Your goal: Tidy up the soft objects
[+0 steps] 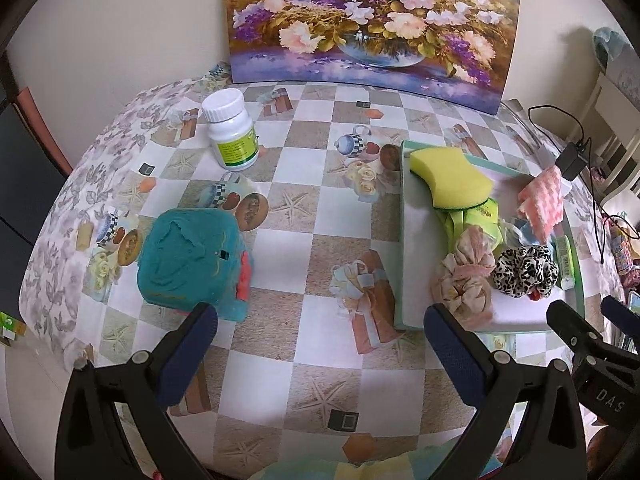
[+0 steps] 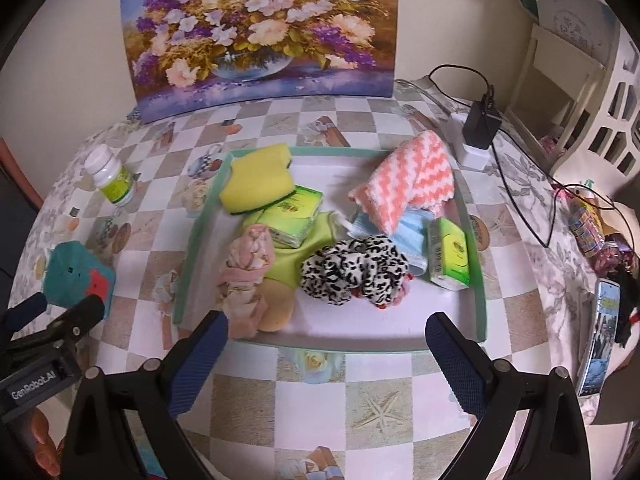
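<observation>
I hold two grippers over a table covered with a checkered cloth (image 1: 320, 216). My left gripper (image 1: 320, 316) sits at the bottom of the left wrist view, its blue-padded fingers spread wide and gripping nothing. My right gripper (image 2: 326, 324) sits at the bottom of the right wrist view, likewise spread wide and empty.

A shallow tray (image 2: 476, 248) with a pale green rim fills the middle of the right wrist view and holds nearly all the soft things. In its upper left corner lies a yellow sponge (image 2: 258, 184), resting partly on a green tissue pack (image 2: 294, 216). Below that, a lime cloth (image 2: 304, 248) spreads across the tray floor, with a pink scrunchie (image 2: 246, 268) on its left side, close to the tray's near edge. A leopard scrunchie (image 2: 352, 272) lies in the centre. In the upper right, a pink and white cloth (image 2: 408, 176) is draped over a blue face mask (image 2: 408, 232). A second tissue pack (image 2: 450, 256) stands beside the right wall.

One soft thing is outside the tray: a teal block (image 1: 192, 256) with an orange-red patch, on the cloth at the left of the left wrist view, just beyond my left gripper's left finger. A white pill bottle (image 1: 232, 132) stands farther back, at upper left. A flower painting (image 1: 372, 20) leans against the wall behind the table.
</observation>
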